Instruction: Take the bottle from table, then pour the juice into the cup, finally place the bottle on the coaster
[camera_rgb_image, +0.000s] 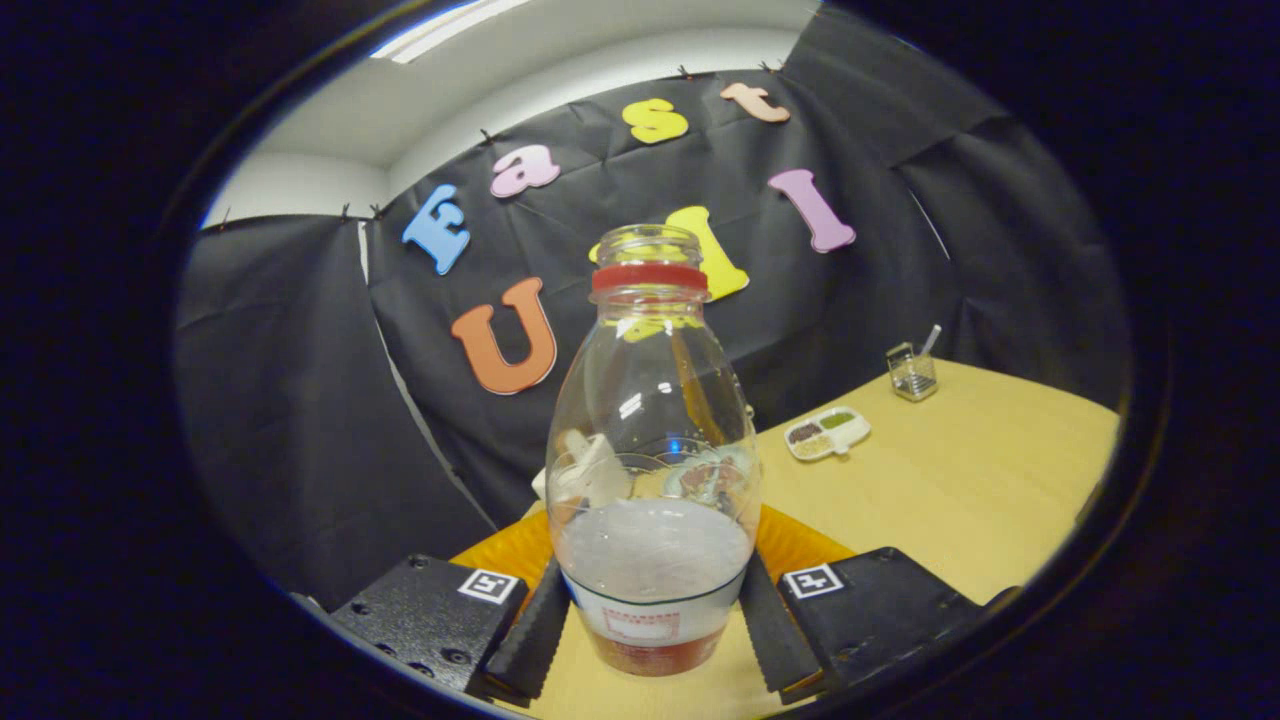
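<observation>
Gripper (652, 625) clamped on bottle (652, 470), both fingers pressing base.

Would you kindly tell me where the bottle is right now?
In the gripper view, the bottle stands upright between the gripper jaws, which press its lower sides, above the orange coaster on the table.

gripper (652, 625) fingers clamped inward; level
</observation>
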